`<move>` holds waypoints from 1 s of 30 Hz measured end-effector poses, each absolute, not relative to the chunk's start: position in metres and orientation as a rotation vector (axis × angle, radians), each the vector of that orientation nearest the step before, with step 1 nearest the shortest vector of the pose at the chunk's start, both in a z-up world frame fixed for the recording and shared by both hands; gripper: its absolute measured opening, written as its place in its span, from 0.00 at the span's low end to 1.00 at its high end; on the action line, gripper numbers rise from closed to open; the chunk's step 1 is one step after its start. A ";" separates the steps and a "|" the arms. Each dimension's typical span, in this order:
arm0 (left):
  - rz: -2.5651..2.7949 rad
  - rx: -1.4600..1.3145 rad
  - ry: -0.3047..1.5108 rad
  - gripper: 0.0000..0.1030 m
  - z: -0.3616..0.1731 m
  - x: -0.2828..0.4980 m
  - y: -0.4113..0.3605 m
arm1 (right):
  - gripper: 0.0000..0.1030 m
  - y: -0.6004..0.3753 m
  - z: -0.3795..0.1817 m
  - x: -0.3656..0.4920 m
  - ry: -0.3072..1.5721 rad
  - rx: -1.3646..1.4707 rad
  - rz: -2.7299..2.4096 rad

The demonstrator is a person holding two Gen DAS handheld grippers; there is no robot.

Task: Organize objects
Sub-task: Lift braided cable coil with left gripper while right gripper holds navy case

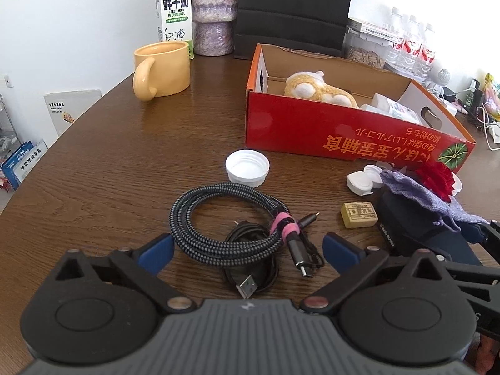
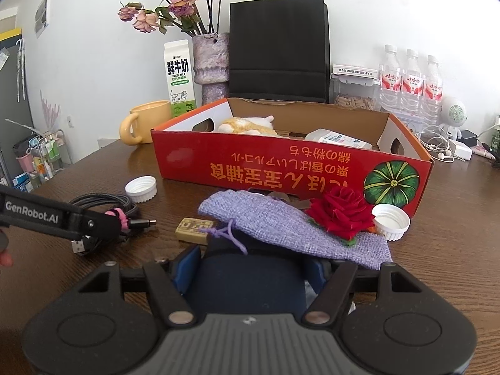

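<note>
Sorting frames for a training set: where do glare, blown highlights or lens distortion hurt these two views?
Left wrist view: window light washes out the clear water bottles, and the brown wooden table's edge bows. Right wrist view: dark vignette corners; evenly lit otherwise.

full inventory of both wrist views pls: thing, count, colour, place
red box: 1, red outside, brown inside, mid table
plush toy: 1, yellow-white, in box
white bottle: 1, in box, lying down
braided cable: 1, black-grey, pink strap, coiled between left jaws
thin cable: 1, black, under the braided one
white caps: 2 loose, before box
purple pouch: 1, on the dark item
red rose: 1, on pouch
tan block: 1, near pouch
mug: 1, yellow, far left
milk carton: 1, white-green
vase: 1, purple, dried roses
black bag: 1, behind box
water bottles: 3, far right
left gripper: open
right gripper: shut on dark item
</note>
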State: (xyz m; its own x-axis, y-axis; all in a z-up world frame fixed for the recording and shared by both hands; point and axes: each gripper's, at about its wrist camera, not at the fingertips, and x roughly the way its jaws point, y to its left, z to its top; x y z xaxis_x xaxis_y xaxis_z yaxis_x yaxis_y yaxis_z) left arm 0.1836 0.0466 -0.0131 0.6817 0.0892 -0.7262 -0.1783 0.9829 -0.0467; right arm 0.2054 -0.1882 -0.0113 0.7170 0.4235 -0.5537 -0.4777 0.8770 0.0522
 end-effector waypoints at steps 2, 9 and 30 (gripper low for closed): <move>0.151 -0.122 0.813 1.00 -0.016 0.187 0.047 | 0.67 -0.188 -0.012 0.205 0.591 -0.094 0.500; 0.152 -0.119 0.834 1.00 -0.026 0.196 0.046 | 0.68 -0.189 -0.012 0.206 0.595 -0.091 0.501; 0.133 -0.110 0.787 0.38 -0.022 0.193 0.048 | 0.68 -0.187 -0.014 0.206 0.599 -0.100 0.498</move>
